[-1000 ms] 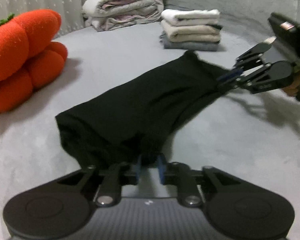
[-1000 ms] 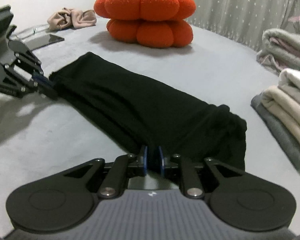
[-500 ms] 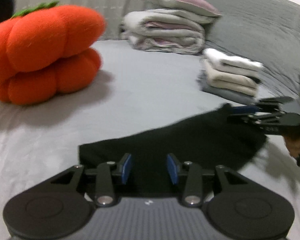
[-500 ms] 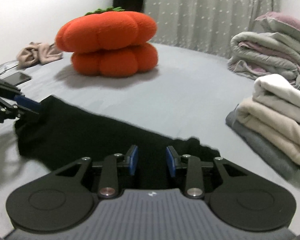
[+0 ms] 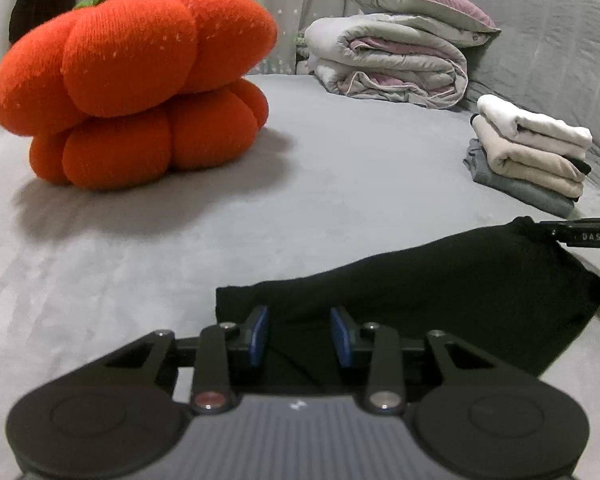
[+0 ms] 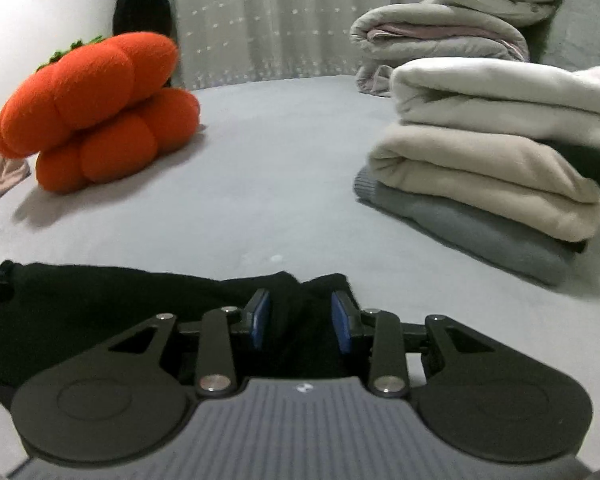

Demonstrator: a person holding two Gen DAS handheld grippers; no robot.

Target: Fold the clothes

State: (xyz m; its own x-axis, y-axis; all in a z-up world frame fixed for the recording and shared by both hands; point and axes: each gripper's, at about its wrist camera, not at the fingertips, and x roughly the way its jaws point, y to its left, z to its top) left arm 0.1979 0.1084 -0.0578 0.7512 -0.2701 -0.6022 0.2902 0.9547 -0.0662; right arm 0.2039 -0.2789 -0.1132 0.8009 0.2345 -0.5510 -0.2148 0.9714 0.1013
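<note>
Black garment [image 5: 440, 280]: folded on grey bed [image 5: 340, 168], between both tools. Left tool [image 5: 299, 336], right tool [image 6: 300, 326]: jaws just opened, narrowly parted, gripping nothing. Risk: retreating pads snag cloth, undoing fold.

A black garment [image 5: 440, 292] lies folded into a flat band on the grey bed.

The right gripper [image 6: 300, 322] stood open over the black garment [image 6: 100, 304]. Left of the folded stack [image 6: 488, 168] sat an orange cushion [image 6: 96, 116], slightly blurred.
</note>
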